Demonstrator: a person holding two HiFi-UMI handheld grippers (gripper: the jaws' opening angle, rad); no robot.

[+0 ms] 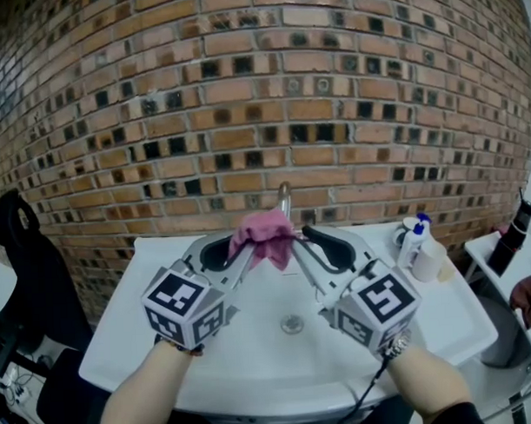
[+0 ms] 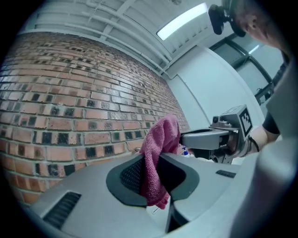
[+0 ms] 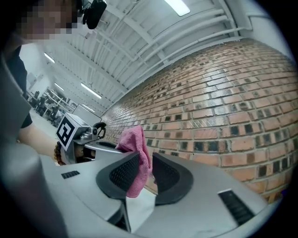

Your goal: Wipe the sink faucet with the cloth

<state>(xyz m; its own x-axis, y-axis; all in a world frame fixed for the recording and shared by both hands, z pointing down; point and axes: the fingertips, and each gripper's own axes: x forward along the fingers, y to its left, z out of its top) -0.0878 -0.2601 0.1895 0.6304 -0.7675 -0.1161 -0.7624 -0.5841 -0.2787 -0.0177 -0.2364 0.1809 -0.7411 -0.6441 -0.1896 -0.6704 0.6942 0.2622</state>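
Note:
In the head view both grippers hold one pink cloth (image 1: 267,232) up between them, just in front of the metal faucet (image 1: 284,196) at the back of the white sink (image 1: 164,288). My left gripper (image 1: 242,249) is shut on the cloth's left part. My right gripper (image 1: 296,241) is shut on its right part. In the left gripper view the cloth (image 2: 160,139) runs down between the dark pads (image 2: 132,176), with the right gripper (image 2: 191,138) just beyond. The right gripper view shows the cloth (image 3: 135,139) pinched in its jaws. The faucet's base is hidden behind the cloth.
A brick wall (image 1: 261,94) stands right behind the sink. Two white bottles (image 1: 414,241) sit on the sink's right rear corner. The drain (image 1: 292,323) lies below the grippers. A black chair (image 1: 24,259) is at the left, and a dark bottle (image 1: 514,235) stands on a white stand at the right.

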